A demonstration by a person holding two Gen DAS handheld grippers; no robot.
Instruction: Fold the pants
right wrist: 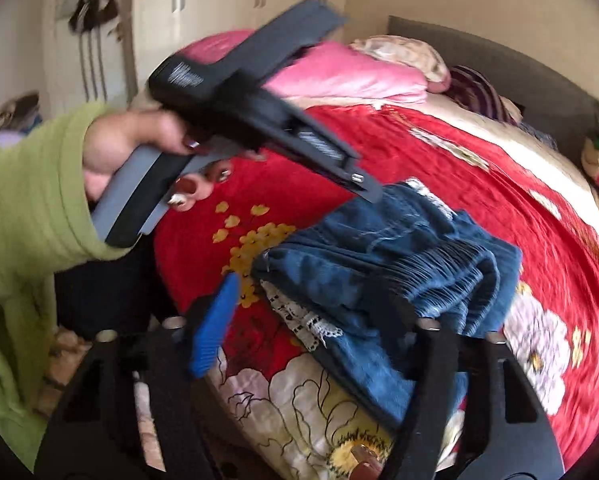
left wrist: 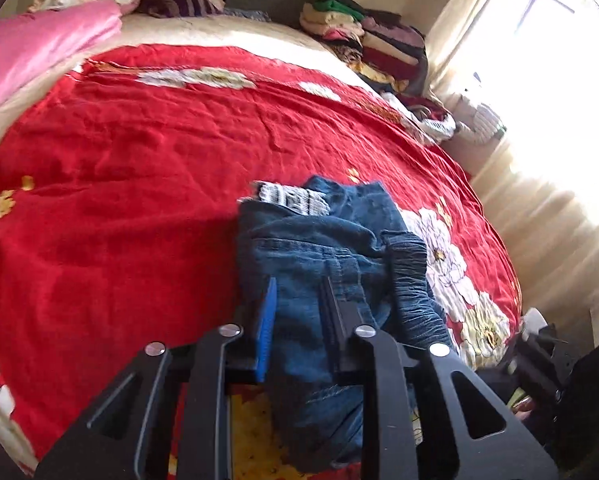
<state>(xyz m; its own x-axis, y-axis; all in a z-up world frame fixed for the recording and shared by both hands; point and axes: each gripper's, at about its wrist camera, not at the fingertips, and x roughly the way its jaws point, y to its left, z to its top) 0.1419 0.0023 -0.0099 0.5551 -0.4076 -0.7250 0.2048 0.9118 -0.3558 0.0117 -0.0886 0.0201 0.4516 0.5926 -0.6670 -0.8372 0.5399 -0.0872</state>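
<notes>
A pair of blue jeans (left wrist: 319, 248) (right wrist: 379, 248) lies in a folded, bunched heap on the red flowered bedspread (left wrist: 139, 152) (right wrist: 439, 152), near the bed's front edge. My left gripper (left wrist: 299, 284) hovers over the heap. Its jaws stand a narrow gap apart and the denim shows through unpinched. In the right wrist view a hand in a green sleeve (right wrist: 31, 184) holds the left gripper (right wrist: 365, 188) with its tip just above the far edge of the jeans. My right gripper (right wrist: 305, 286) is open. Its blue pad is over the bedspread and its dark finger over the near side of the jeans.
Pink bedding (left wrist: 39, 40) (right wrist: 339, 72) and pillows lie at the head of the bed. A stack of folded clothes (left wrist: 363, 36) sits at the far right corner, beside a bright curtained window (left wrist: 539, 48). White wardrobe doors (right wrist: 219, 0) stand behind the bed.
</notes>
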